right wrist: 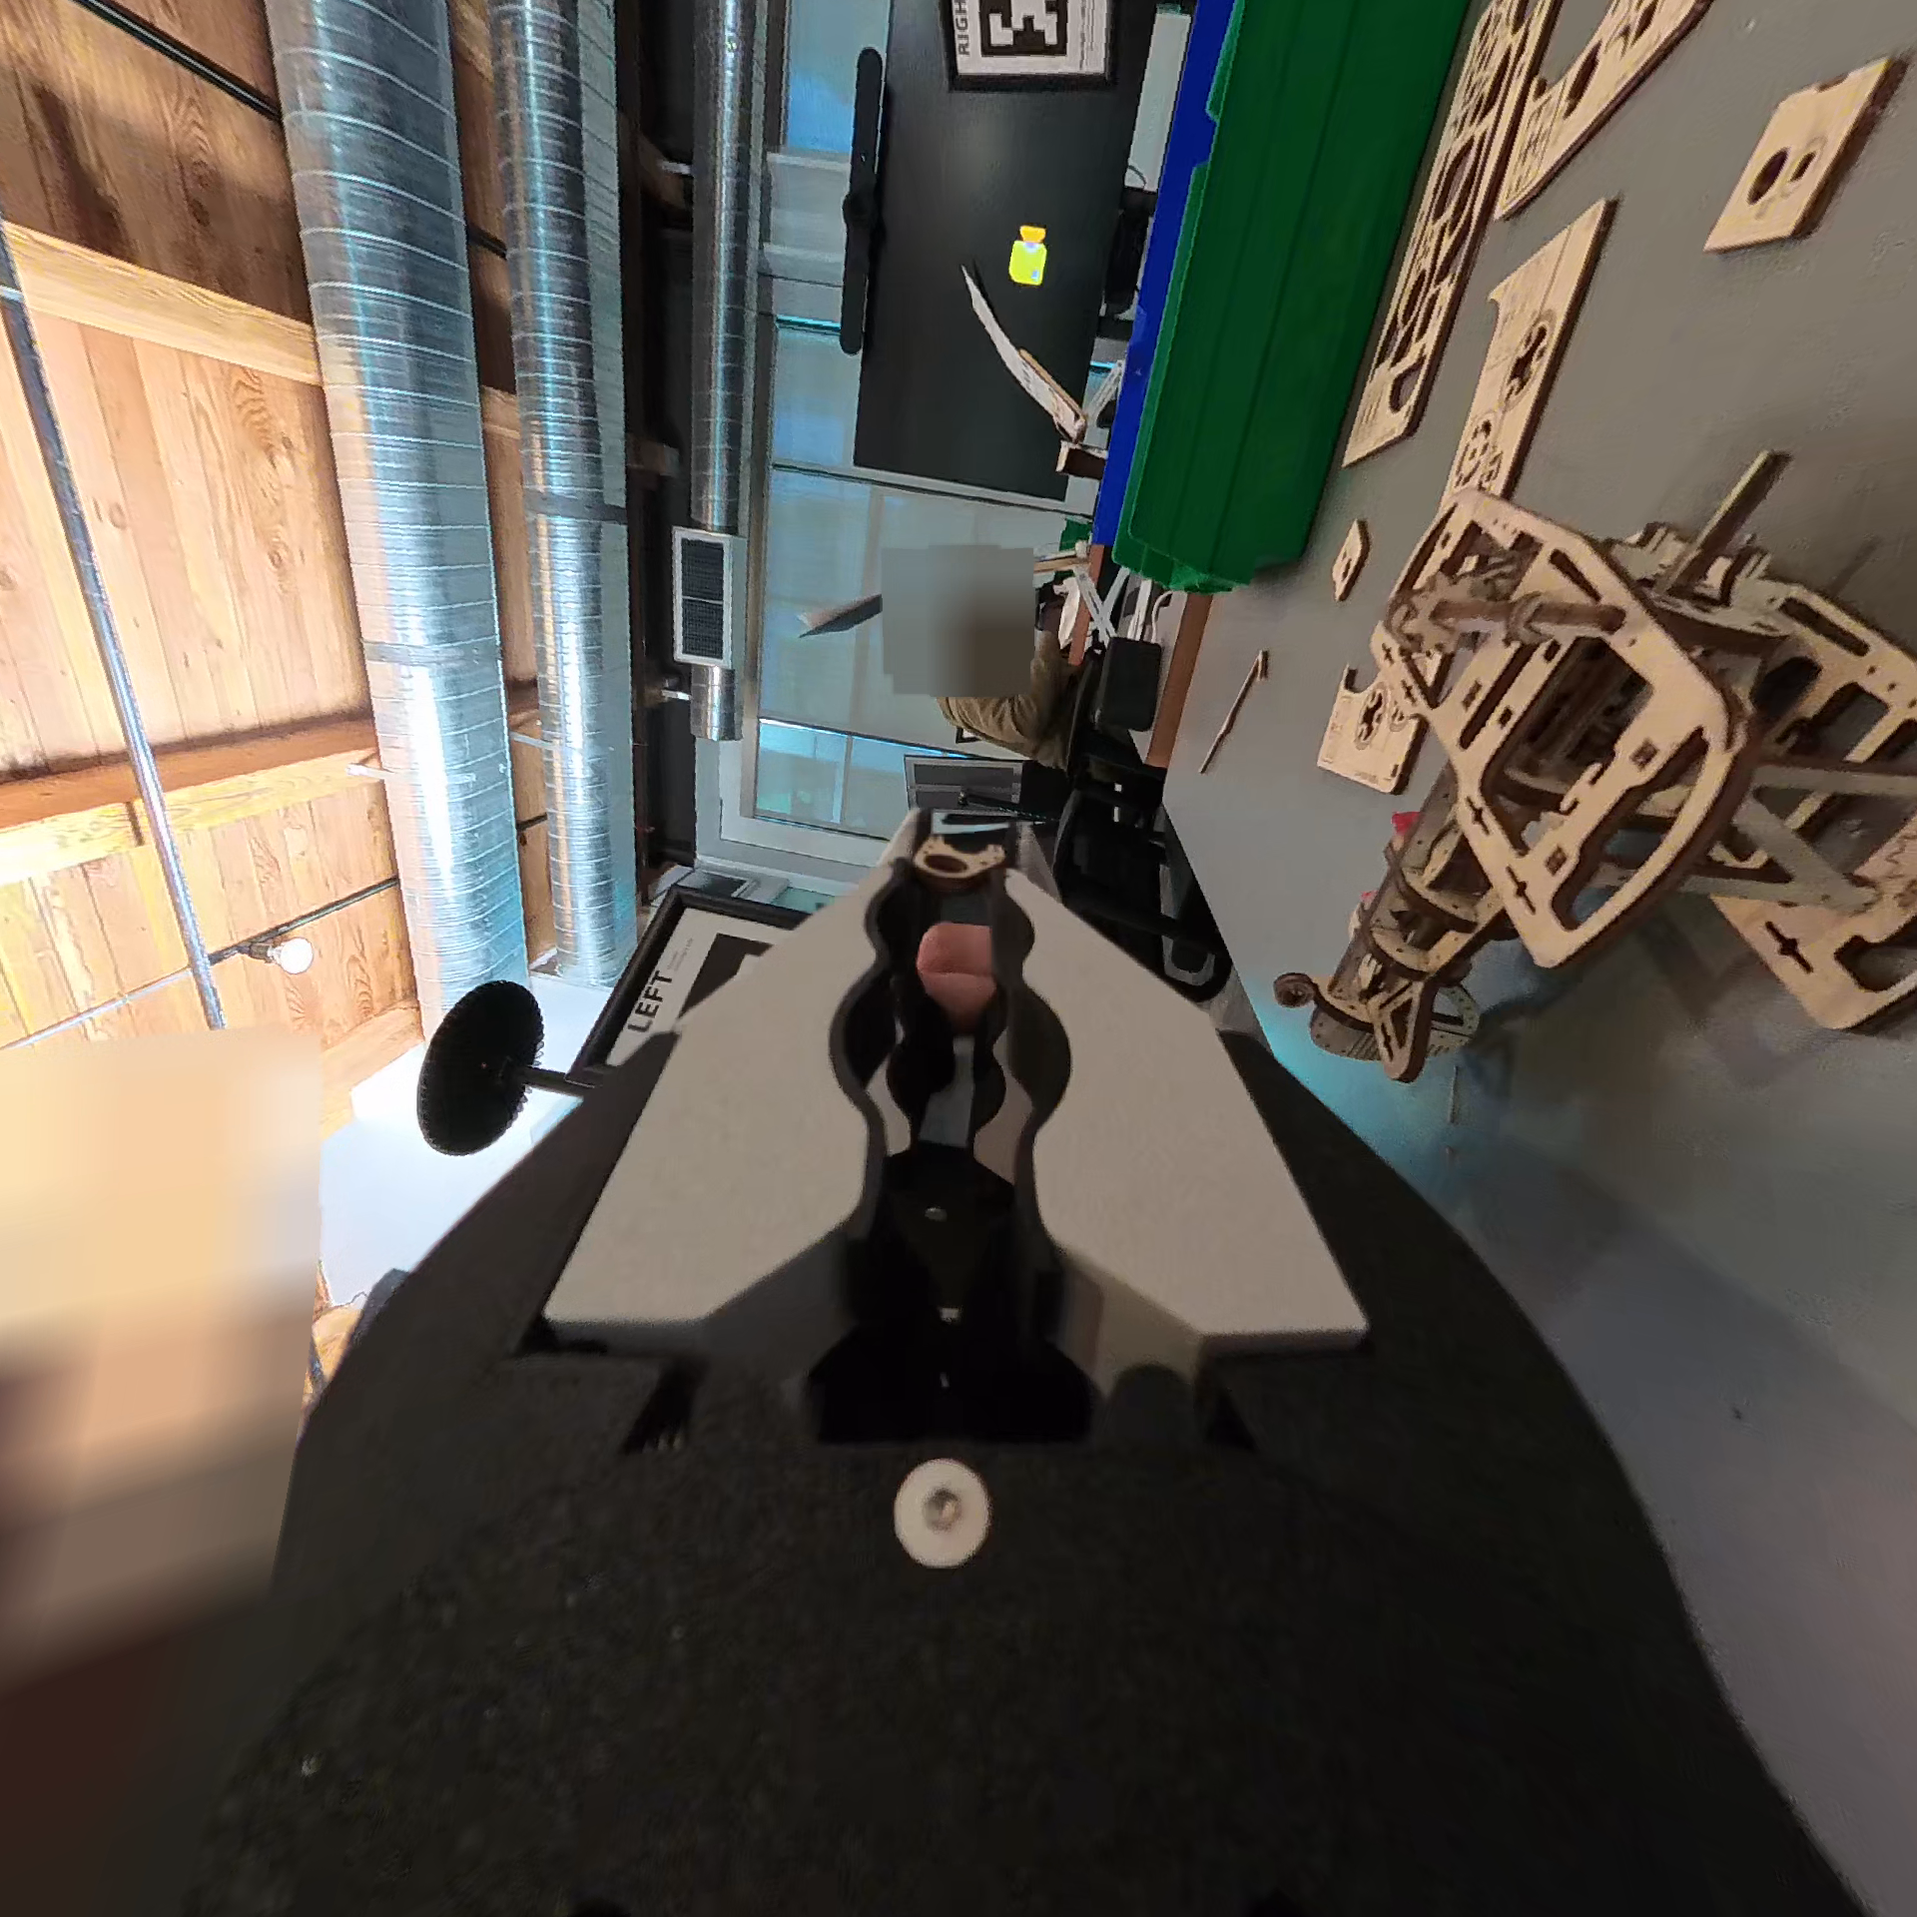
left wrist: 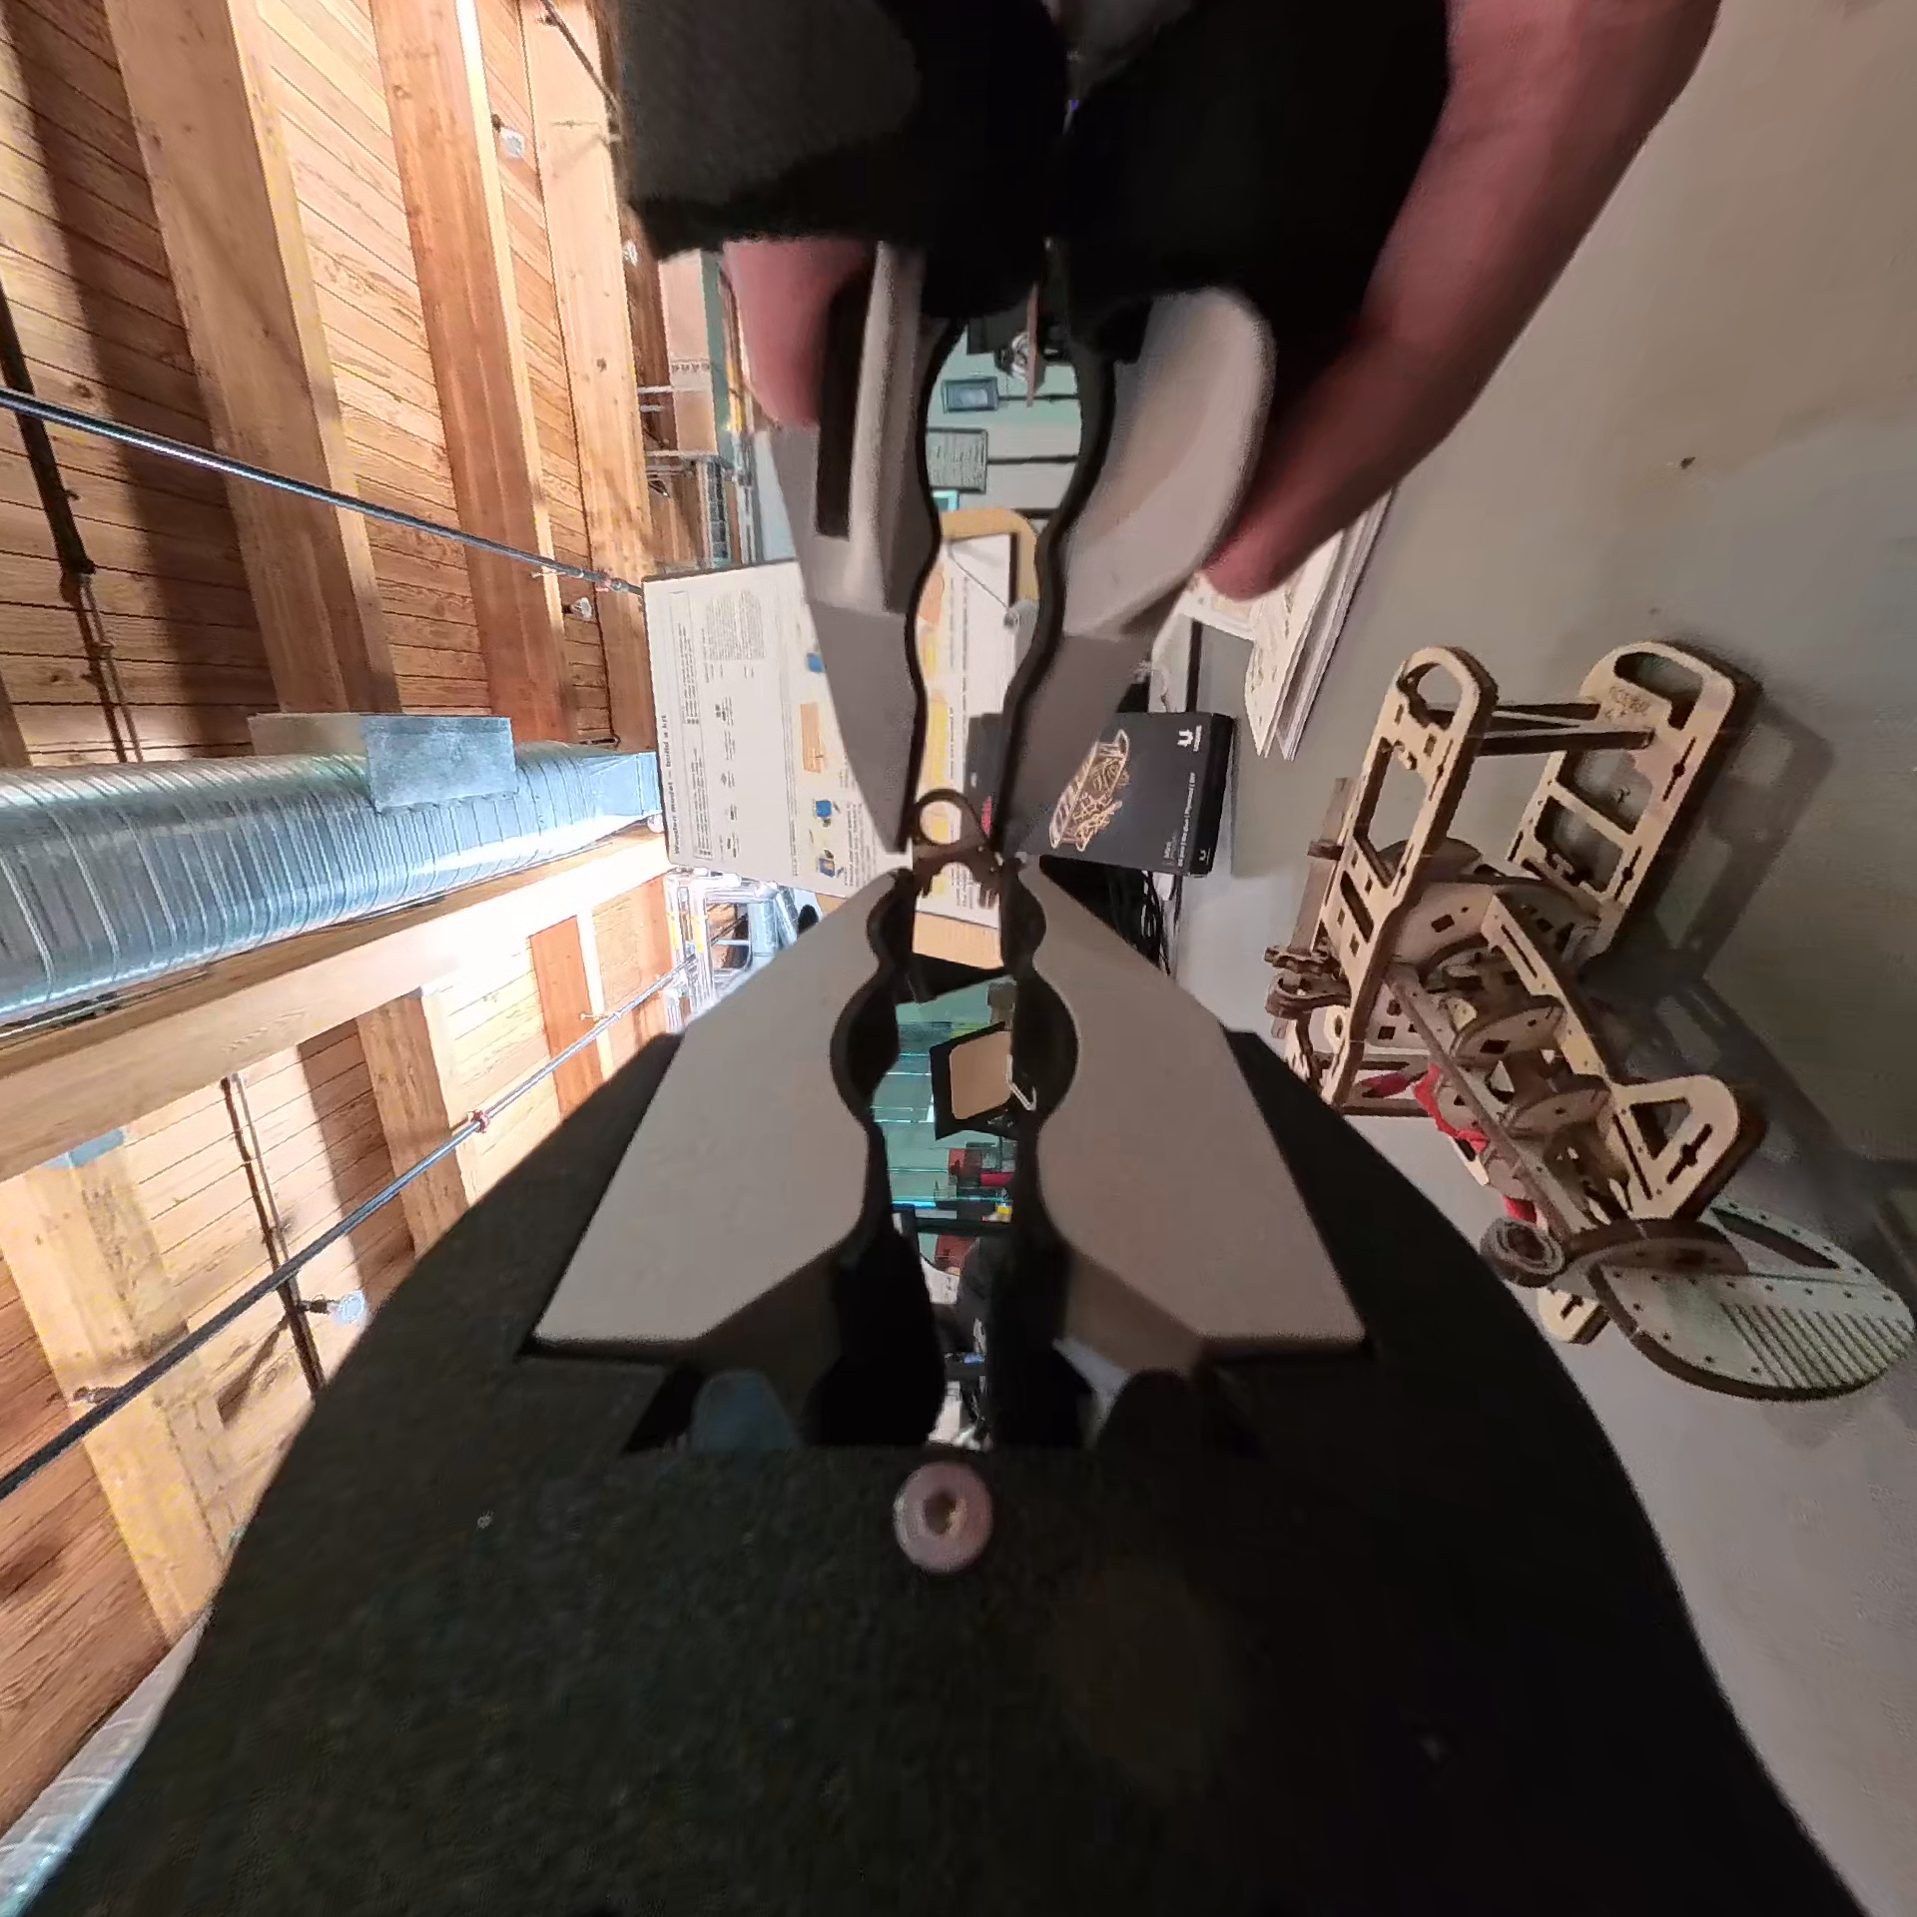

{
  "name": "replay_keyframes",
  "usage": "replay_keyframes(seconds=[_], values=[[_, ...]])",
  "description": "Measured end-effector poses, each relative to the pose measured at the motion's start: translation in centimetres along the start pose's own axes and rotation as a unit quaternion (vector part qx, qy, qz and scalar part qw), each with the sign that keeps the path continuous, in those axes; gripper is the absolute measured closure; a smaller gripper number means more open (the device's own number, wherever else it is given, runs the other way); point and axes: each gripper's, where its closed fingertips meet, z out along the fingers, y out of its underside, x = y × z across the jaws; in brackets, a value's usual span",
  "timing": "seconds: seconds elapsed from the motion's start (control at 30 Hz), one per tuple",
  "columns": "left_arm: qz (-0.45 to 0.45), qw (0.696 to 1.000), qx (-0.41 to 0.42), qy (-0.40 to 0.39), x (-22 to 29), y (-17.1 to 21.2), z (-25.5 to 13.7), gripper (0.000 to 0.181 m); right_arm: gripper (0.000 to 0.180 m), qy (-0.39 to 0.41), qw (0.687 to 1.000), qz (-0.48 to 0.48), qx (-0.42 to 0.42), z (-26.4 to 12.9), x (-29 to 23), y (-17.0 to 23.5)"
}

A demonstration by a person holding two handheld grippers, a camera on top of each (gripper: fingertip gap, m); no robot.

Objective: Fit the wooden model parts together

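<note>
A small dark wooden part with a ring end [left wrist: 942,814] hangs in the air between both grippers. My left gripper [left wrist: 956,882] is shut on it from below in the left wrist view. My right gripper [left wrist: 960,835], held by a hand [left wrist: 1400,342], meets it tip to tip from above and pinches the same part. In the right wrist view my right gripper [right wrist: 960,866] is shut on a small holed wooden part [right wrist: 960,853]. The half-built wooden plane model [left wrist: 1504,985] stands on the grey table to the right, apart from both grippers; it also shows in the right wrist view [right wrist: 1618,747].
A black box [left wrist: 1131,788] and printed instruction sheets [left wrist: 1297,622] lie on the grey table [left wrist: 1660,311]. Punched wooden part sheets [right wrist: 1452,259], small loose pieces [right wrist: 1369,726] and a green bin [right wrist: 1266,290] lie past the model. A person sits farther back [right wrist: 1017,705]. Only a small space, under 4 cm, lies between the two pairs of fingers.
</note>
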Motion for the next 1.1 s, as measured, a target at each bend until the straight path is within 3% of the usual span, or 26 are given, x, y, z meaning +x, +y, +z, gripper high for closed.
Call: replay_keyframes(seconds=[0.37,0.57,0.63,0.67,0.77,0.87,0.93,1.0,1.1], values=[[0.01,1.0,-0.002,-0.008,-0.1,0.1,-0.1,0.168,0.167,-0.011,1.0,0.014,0.013,0.1,-0.1,-0.3],[-0.003,1.0,0.002,0.015,0.7,-0.1,-0.1,0.168,0.169,0.025,1.0,-0.018,0.002,-0.3,0.6,-0.2],[-0.039,0.998,0.001,0.055,1.7,0.0,0.1,0.165,0.169,0.068,0.996,-0.062,-0.014,-0.6,1.4,-0.2],[-0.063,0.995,0.0,0.076,2.3,0.2,0.1,0.147,0.171,0.104,0.989,-0.1,-0.021,-0.9,2.0,-0.5],[-0.158,0.978,0.007,0.134,2.8,1.4,-0.1,0.148,0.169,0.22,0.933,-0.276,-0.064,-2.4,3.3,-2.3],[-0.28,0.927,0.011,0.25,4.3,2.8,0.3,0.152,0.169,0.308,0.83,-0.434,-0.169,-3.3,4.4,-3.4],[-0.365,0.856,0.038,0.365,5.9,2.5,0.2,0.152,0.169,0.335,0.763,-0.494,-0.25,-3.4,5.1,-3.6],[-0.43,0.789,0.084,0.431,5.6,1.4,0.1,0.151,0.169,0.285,0.734,-0.526,-0.32,-2.3,4.1,-2.0],[-0.484,0.7,0.166,0.499,3.9,-0.7,-1.4,0.15,0.169,0.217,0.723,-0.564,-0.334,-1.0,2.0,-0.6]])
